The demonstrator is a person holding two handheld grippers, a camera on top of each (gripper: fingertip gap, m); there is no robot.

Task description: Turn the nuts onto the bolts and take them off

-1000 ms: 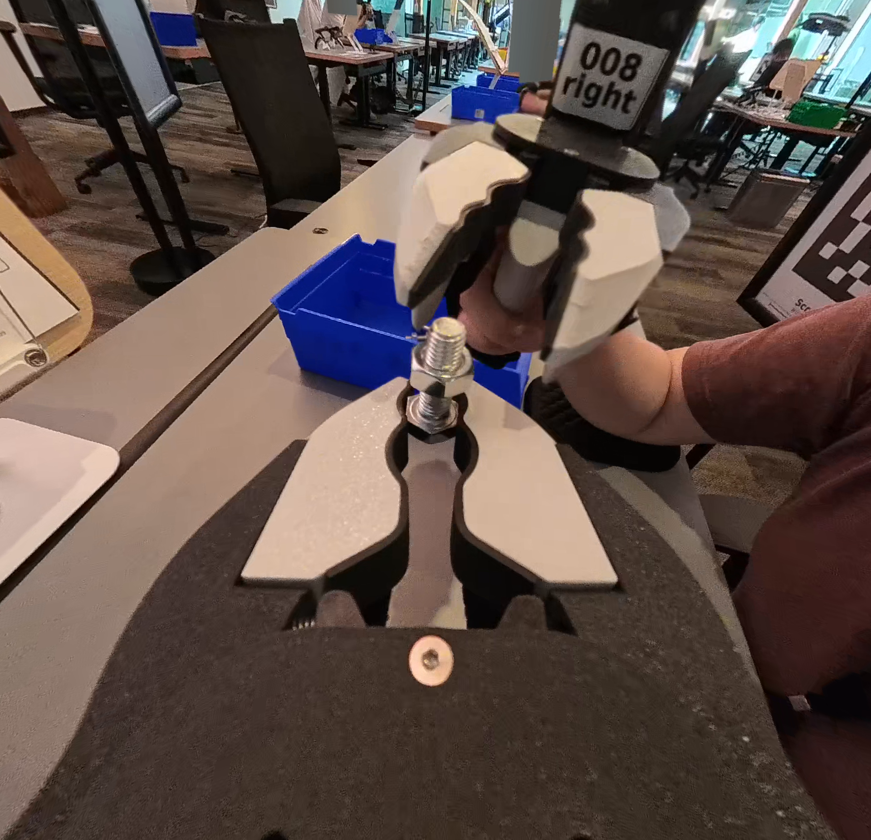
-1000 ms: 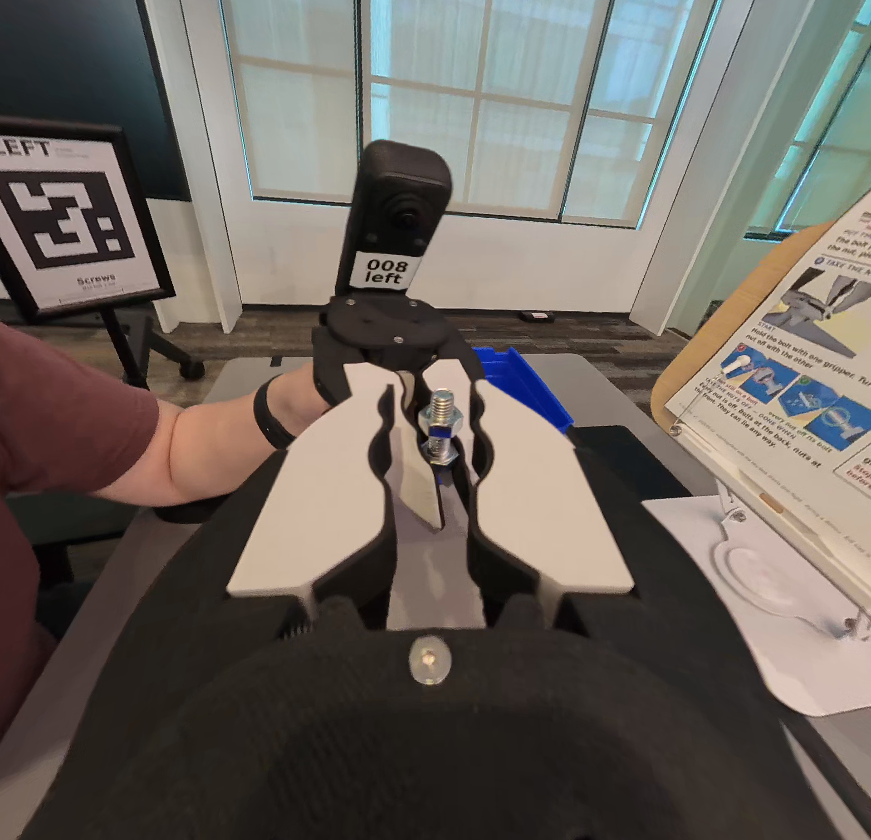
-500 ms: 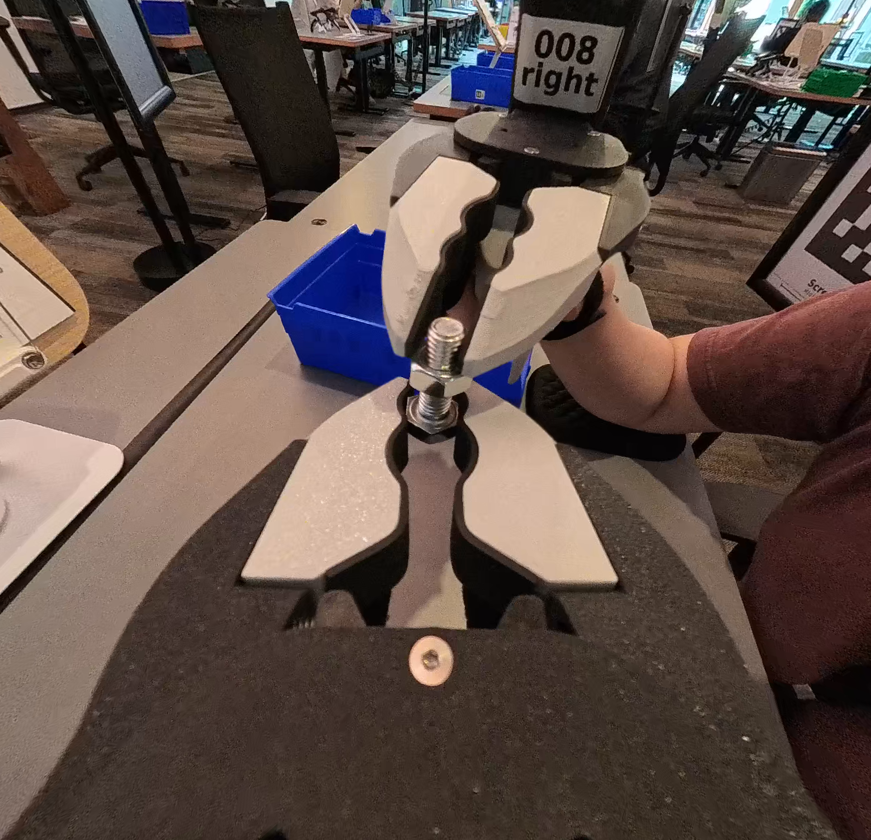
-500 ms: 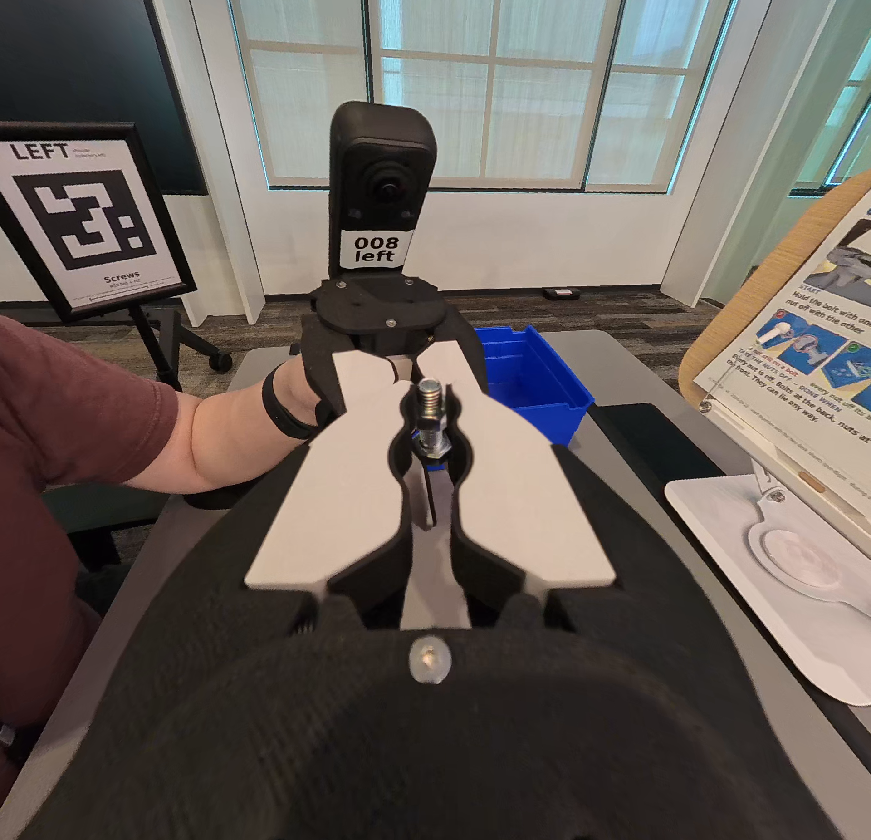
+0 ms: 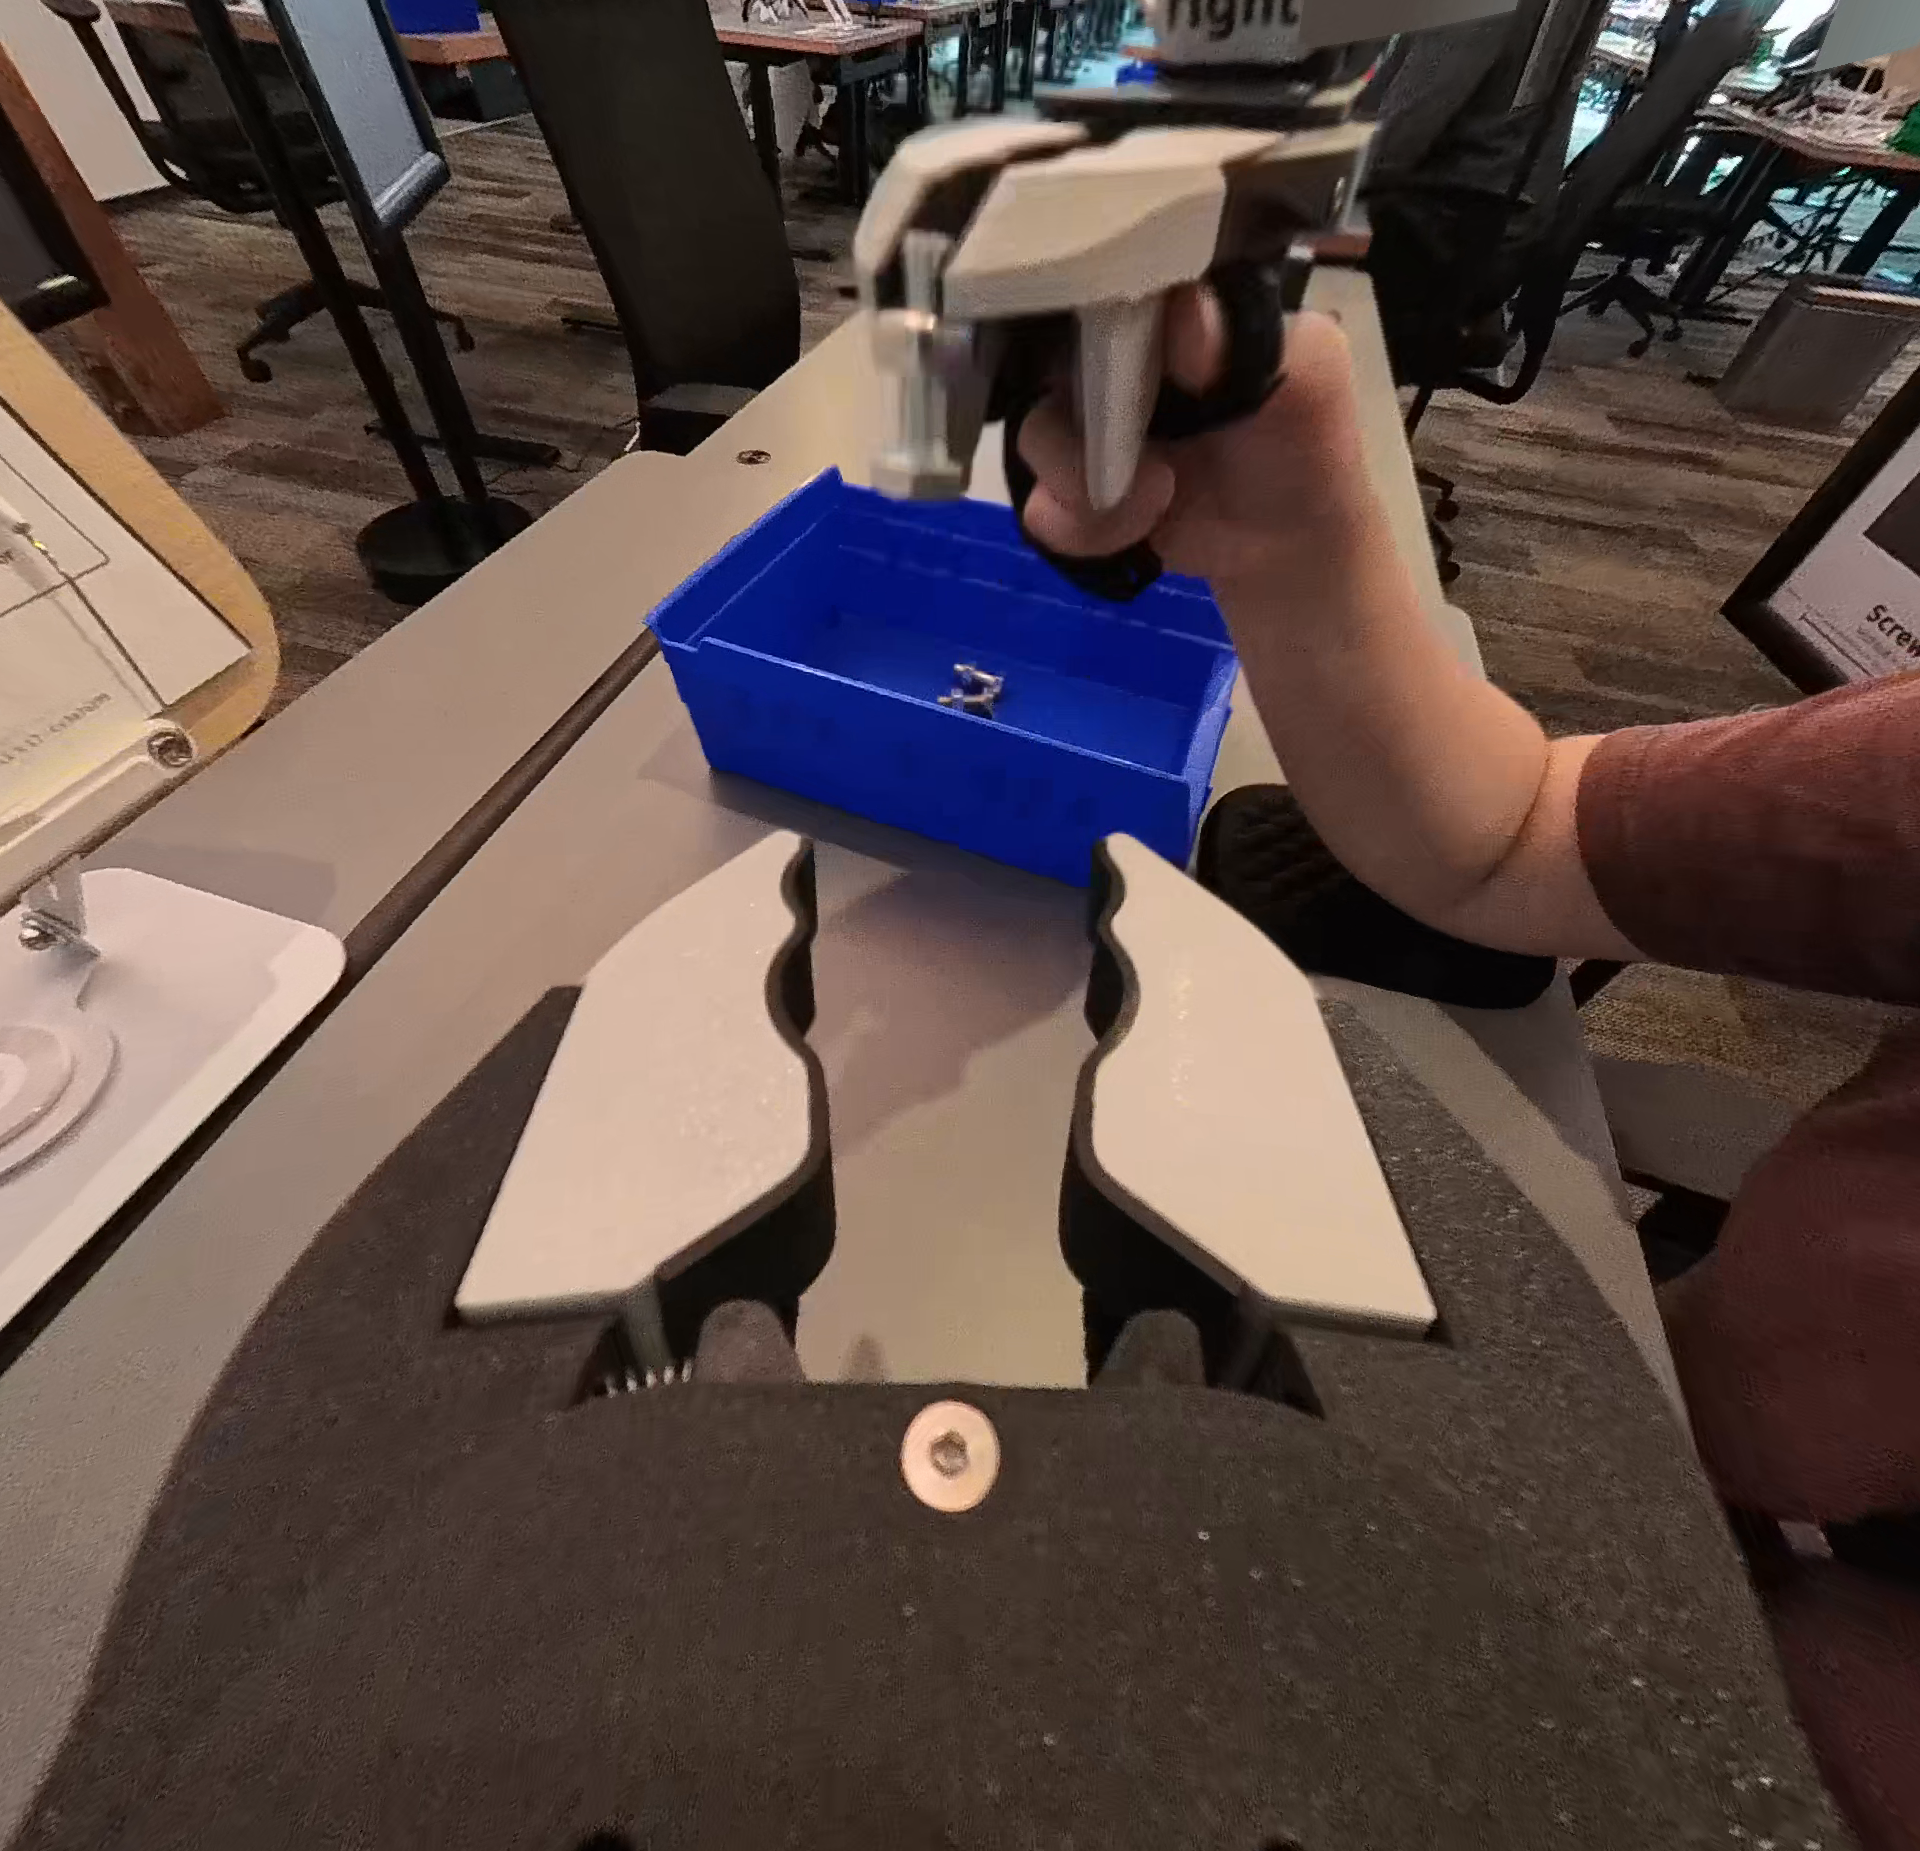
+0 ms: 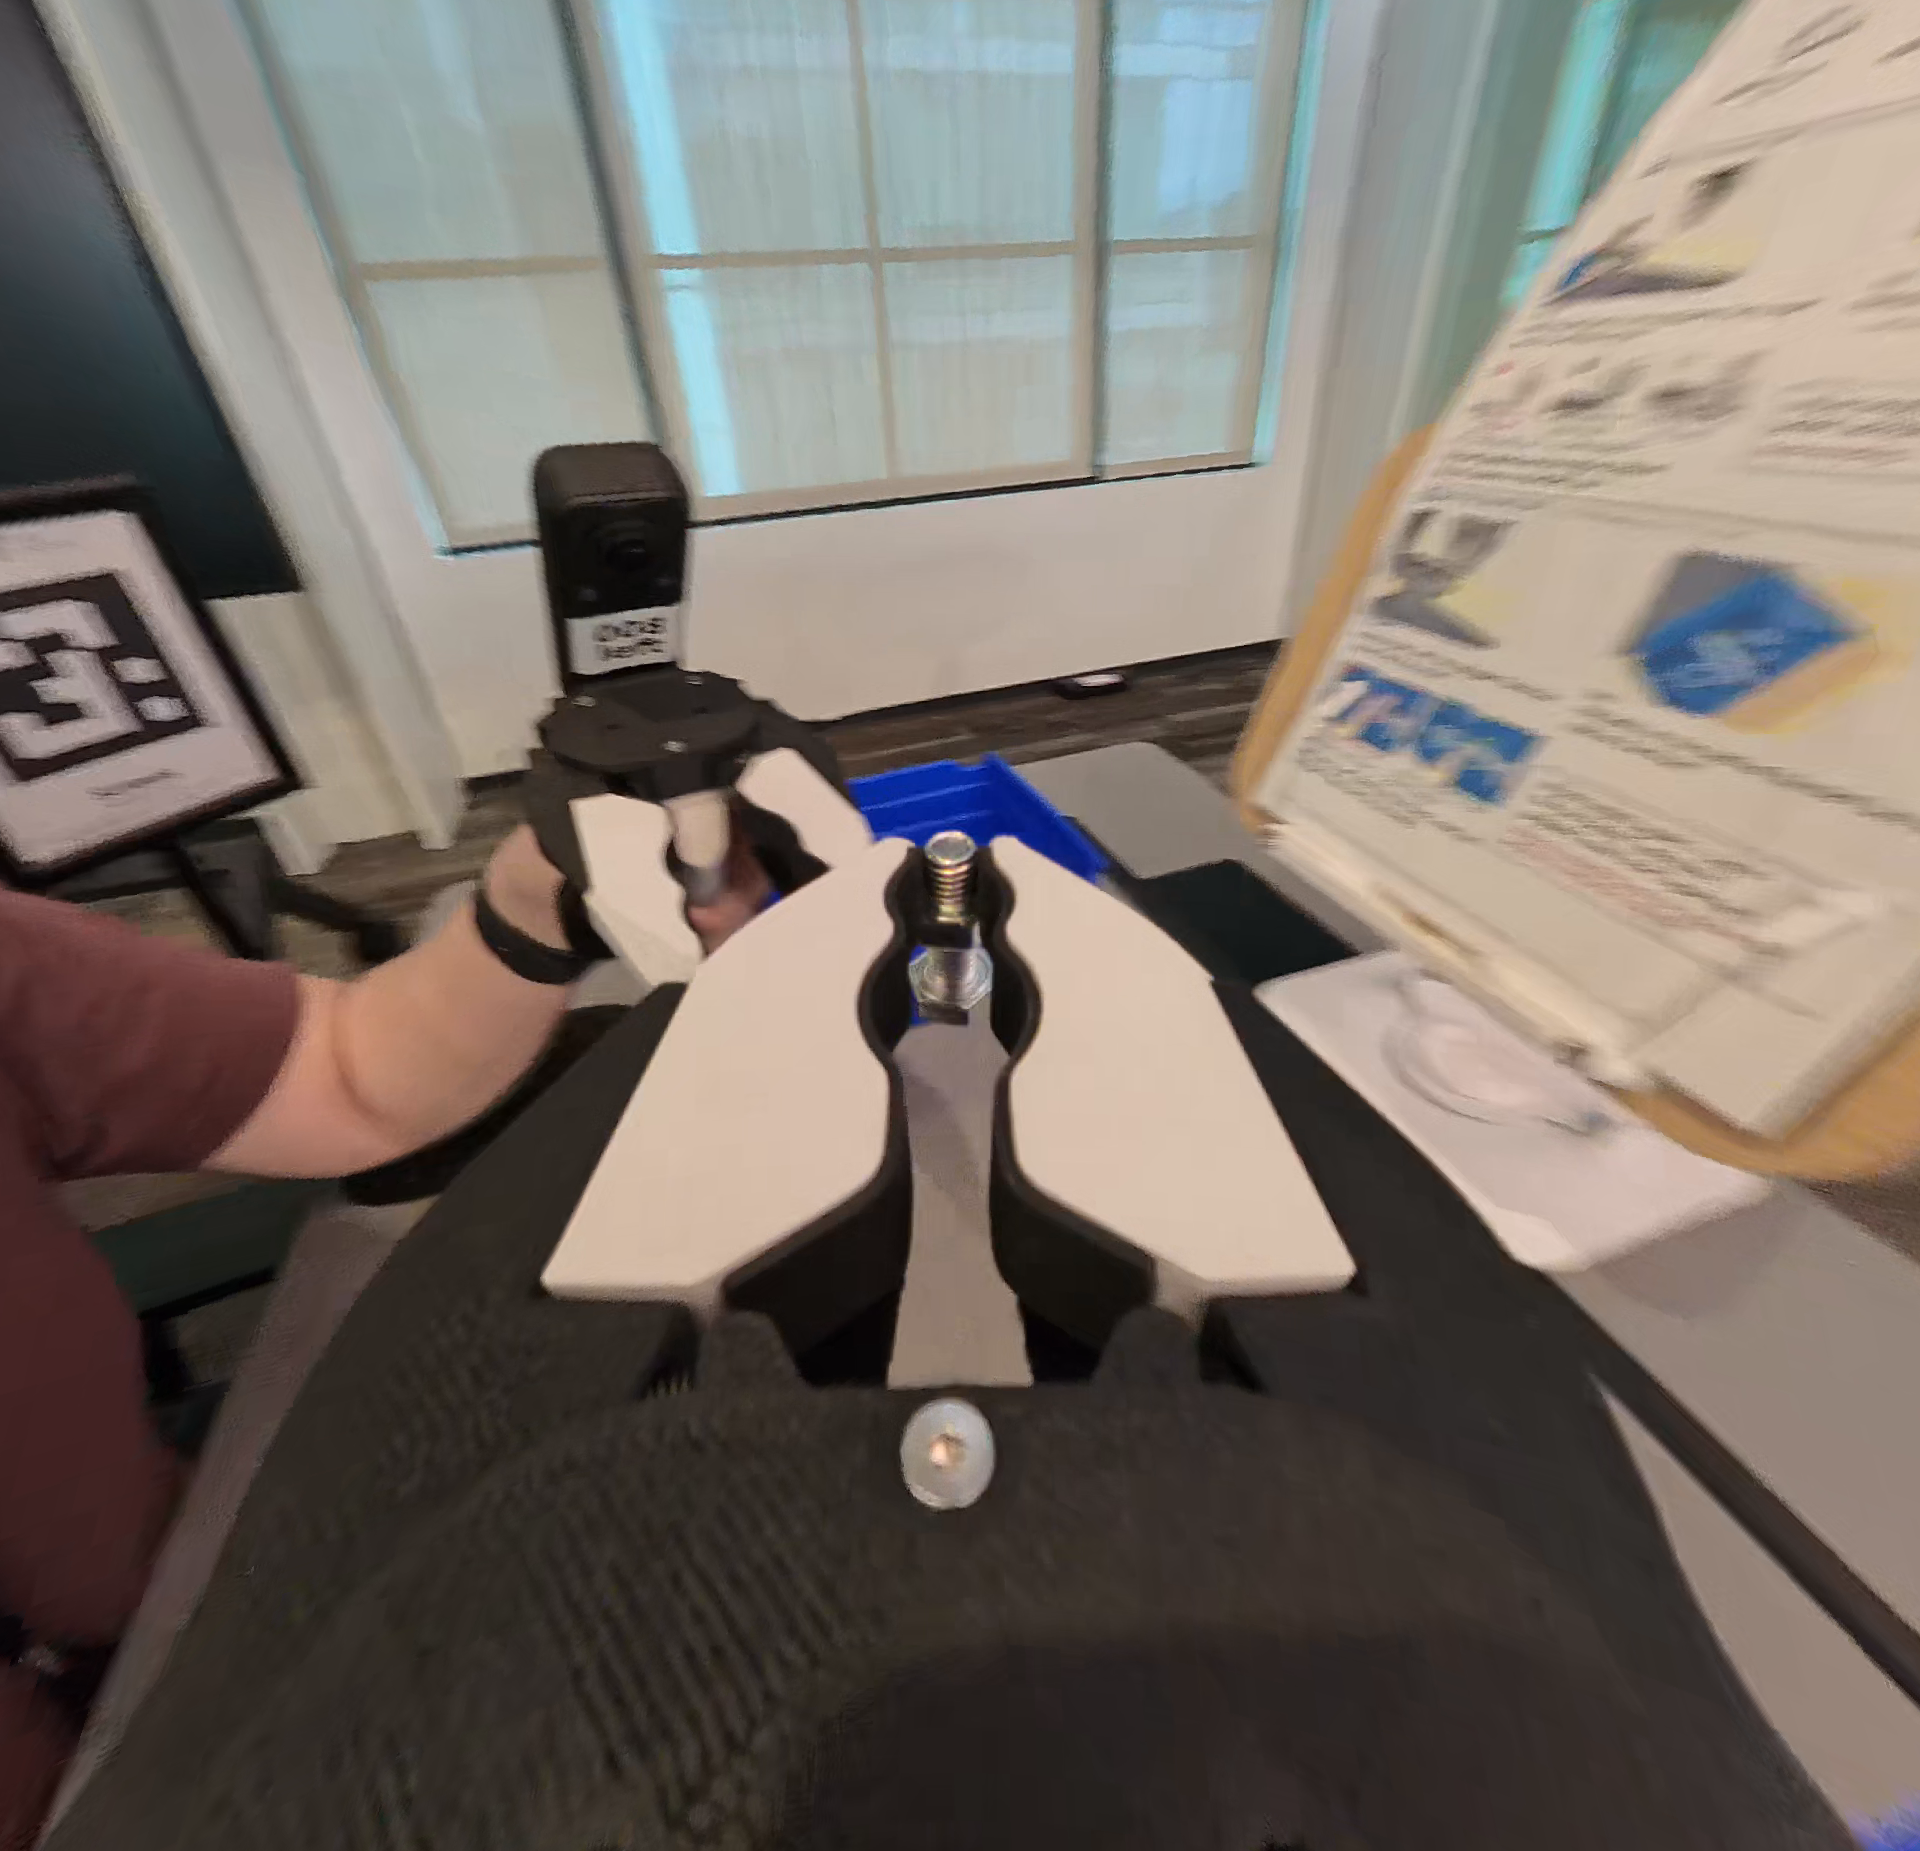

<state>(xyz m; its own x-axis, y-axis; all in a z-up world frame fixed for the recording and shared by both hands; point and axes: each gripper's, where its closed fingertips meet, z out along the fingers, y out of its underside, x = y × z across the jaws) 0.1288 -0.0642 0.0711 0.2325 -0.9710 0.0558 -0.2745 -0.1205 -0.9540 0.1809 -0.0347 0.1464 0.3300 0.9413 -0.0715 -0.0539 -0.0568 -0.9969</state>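
Bolt (image 6: pixel 948 928) with nut (image 6: pixel 952 989) threaded on its shank stands upright, clamped at the tips of the right gripper (image 6: pixel 948 918), raised above the far end of the blue bin (image 5: pixel 935 700); jaws closed on the bolt; the left wrist view shows the same piece blurred. Left gripper (image 5: pixel 951 866) on the near side of the bin, jaws spread wide, holding nothing; grey table (image 5: pixel 416 762) visible between its fingers. Small loose metal hardware (image 5: pixel 971 684) lies on the bin floor. Instruction board (image 6: pixel 1621 575) stands beside the bin.
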